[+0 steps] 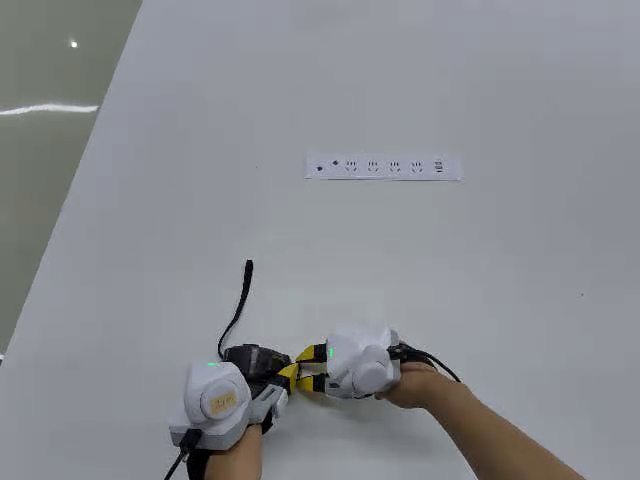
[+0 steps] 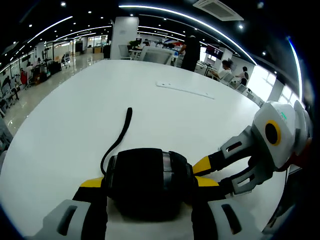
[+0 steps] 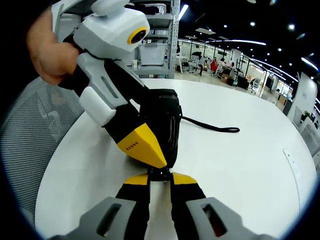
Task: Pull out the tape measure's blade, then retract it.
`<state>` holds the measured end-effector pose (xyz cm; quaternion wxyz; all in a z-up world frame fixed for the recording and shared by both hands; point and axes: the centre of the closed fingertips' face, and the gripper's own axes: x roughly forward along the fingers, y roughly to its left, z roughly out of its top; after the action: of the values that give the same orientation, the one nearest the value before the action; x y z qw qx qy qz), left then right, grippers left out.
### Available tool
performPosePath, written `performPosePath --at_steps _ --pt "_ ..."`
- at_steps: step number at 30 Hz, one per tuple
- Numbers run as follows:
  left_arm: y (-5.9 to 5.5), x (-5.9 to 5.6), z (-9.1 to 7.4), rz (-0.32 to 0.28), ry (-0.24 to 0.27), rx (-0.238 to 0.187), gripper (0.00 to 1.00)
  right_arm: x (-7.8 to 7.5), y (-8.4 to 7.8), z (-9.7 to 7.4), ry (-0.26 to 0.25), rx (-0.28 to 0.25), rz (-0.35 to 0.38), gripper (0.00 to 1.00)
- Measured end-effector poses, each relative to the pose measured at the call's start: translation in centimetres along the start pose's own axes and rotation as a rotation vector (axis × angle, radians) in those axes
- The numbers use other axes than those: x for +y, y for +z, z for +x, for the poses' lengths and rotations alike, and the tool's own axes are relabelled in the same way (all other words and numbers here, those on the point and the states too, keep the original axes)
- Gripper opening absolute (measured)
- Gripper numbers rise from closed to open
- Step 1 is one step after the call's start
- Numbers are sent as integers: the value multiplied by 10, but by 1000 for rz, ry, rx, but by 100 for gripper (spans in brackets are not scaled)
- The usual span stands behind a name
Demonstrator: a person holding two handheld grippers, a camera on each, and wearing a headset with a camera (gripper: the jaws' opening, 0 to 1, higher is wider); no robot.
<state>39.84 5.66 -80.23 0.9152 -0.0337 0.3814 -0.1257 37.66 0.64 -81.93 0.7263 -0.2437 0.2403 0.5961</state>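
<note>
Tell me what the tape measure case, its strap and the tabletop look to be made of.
Tape measure case: probably black plastic or rubber, matte with a dull sheen.
Strap: flexible black cord or webbing, since it lies curved; weave unclear.
Tabletop: smooth white, likely laminate or painted board; even, low-glare, no grain visible.

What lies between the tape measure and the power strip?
Bare tabletop in the head view, from the tape measure to the power strip.

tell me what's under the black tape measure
The black plastic tape measure sits on the white tabletop, clamped by the left gripper. Its body and the yellow-tipped fingers cover the contact patch, so anything beneath is hidden.
</note>
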Motion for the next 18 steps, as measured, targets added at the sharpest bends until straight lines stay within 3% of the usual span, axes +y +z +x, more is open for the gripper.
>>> performPosePath --at_steps 13,18 --pt "1 -1 0 11 -8 -5 66 0 -6 -7 -33 12 42 18" --pt "2 -1 0 7 2 -11 66 2 -9 -9 -50 10 67 24"
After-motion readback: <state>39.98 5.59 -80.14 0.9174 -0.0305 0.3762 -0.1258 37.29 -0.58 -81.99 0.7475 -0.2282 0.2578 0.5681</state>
